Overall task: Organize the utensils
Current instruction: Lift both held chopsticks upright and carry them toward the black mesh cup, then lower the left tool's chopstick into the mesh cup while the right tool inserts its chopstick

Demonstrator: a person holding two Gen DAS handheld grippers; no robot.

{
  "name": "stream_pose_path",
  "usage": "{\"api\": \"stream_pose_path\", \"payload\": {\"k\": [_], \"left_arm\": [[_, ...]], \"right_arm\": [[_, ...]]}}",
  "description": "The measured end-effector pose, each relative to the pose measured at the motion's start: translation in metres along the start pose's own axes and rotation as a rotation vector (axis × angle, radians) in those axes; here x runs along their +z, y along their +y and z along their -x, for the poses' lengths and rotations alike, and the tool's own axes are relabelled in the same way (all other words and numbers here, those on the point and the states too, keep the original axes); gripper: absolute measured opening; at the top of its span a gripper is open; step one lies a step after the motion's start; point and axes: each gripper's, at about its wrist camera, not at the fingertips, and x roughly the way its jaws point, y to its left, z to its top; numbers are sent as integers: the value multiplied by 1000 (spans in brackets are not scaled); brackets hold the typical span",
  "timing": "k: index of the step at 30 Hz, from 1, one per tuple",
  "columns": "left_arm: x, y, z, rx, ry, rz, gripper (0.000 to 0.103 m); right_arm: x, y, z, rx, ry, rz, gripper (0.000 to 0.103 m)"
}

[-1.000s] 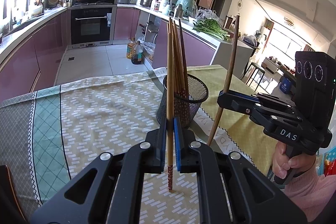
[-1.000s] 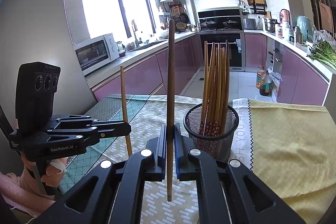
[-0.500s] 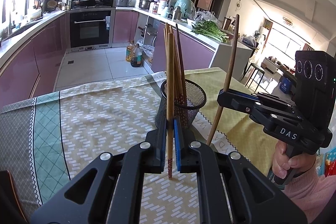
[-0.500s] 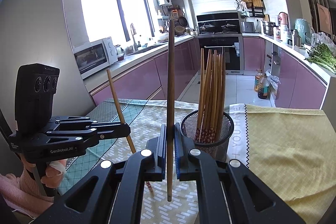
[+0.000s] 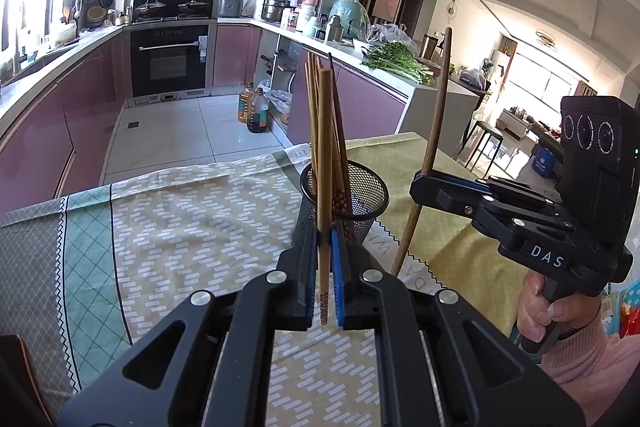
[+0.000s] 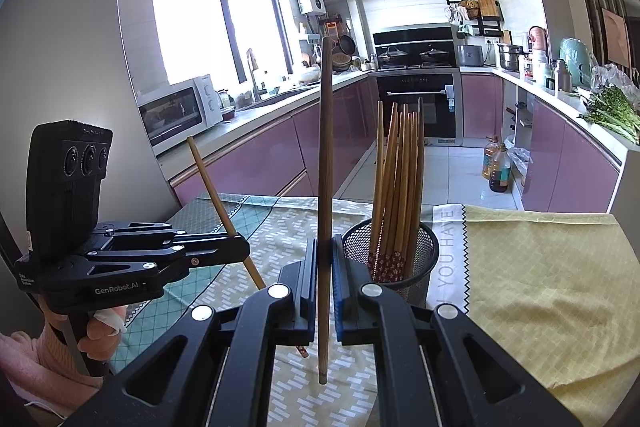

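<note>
At lower centre of each wrist view, my left gripper [image 5: 325, 281] clamps a light chopstick [image 5: 325, 163] and my right gripper [image 6: 324, 285] a dark chopstick [image 6: 325, 187], both upright. Ahead stands the mesh holder [image 6: 424, 247]; I should lift each tip clear above its rim before lowering. Bare tablecloth [image 5: 180, 235] leaves room leftward.

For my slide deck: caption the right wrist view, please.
Right gripper clamps a dark chopstick upright beside the mesh holder of chopsticks; left gripper holds another.
</note>
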Motion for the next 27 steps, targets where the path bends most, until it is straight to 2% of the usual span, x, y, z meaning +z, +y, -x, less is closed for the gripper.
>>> {"api": "stream_pose_path", "payload": {"k": [27], "left_arm": [[17,-11,4,-5,-22,-44,8]], "right_arm": [[13,3,-2,-7,-35,28,6]]}}
